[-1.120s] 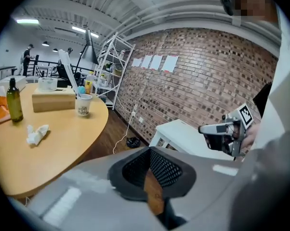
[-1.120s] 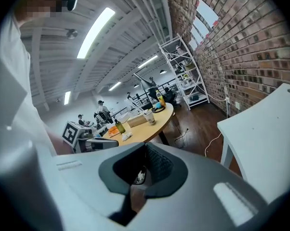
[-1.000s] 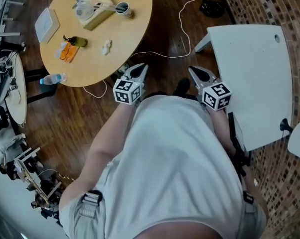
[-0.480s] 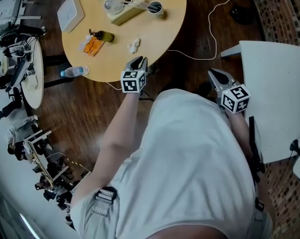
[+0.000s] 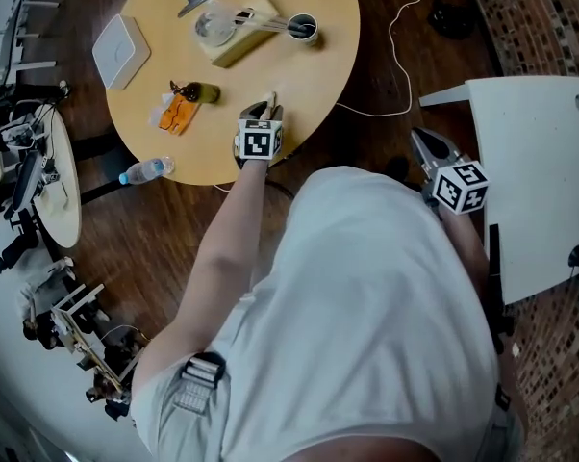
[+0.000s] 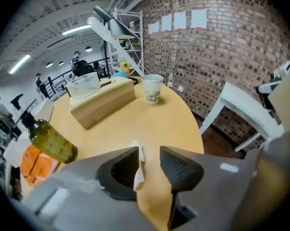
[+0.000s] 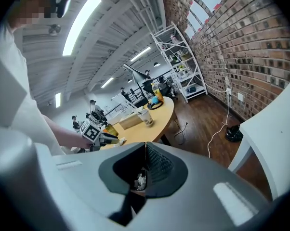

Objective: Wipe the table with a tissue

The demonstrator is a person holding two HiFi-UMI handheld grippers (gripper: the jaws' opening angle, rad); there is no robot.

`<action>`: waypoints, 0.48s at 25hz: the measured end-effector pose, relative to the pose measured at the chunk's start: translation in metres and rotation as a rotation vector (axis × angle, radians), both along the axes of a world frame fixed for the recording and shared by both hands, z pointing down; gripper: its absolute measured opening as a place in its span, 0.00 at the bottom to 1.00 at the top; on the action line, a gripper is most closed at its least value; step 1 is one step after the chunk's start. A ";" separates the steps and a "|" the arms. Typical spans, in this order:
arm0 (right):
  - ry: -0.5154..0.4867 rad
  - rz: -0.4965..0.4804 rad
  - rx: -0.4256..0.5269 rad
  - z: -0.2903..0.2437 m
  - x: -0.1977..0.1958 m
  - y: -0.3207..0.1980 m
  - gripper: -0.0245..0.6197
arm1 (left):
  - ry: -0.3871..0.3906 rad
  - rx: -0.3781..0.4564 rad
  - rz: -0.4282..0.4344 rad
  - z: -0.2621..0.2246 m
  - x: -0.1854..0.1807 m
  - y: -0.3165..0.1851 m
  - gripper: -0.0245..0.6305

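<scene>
Reaching out from beside the body, the left gripper [image 5: 264, 110] now hangs over the round table [image 5: 318, 77]. Its jaws have just been opening and stand apart around the crumpled tissue [image 6: 138, 169], unpinched, so wiping awaits a squeeze. The right gripper [image 5: 426, 143] stays off-table, jaws together.

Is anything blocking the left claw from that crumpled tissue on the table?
Nothing visible. The left gripper has just been opening its jaws, and the tissue lies between them on the table.
</scene>
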State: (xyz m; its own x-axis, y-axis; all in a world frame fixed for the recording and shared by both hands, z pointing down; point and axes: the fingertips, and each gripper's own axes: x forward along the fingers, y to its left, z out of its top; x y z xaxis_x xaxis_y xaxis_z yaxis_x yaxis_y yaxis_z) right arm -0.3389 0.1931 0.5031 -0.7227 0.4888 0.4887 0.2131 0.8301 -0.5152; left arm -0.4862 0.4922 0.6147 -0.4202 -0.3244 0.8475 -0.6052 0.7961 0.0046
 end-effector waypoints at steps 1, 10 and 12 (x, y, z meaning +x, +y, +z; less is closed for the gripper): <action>0.006 0.017 -0.001 0.001 -0.001 0.001 0.06 | 0.003 -0.033 0.029 0.006 -0.001 0.003 0.27; 0.027 0.109 0.000 0.004 -0.010 0.015 0.06 | 0.054 -0.100 0.088 0.040 -0.006 0.027 0.27; 0.032 0.115 -0.001 0.005 -0.011 0.022 0.06 | 0.069 -0.100 0.087 0.044 -0.007 0.035 0.28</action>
State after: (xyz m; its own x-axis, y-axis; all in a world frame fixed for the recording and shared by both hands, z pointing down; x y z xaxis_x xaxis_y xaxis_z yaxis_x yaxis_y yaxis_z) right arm -0.3494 0.2149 0.5076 -0.7580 0.4043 0.5119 0.1004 0.8477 -0.5209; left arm -0.4933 0.5272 0.6589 -0.3335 -0.2692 0.9035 -0.6730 0.7391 -0.0282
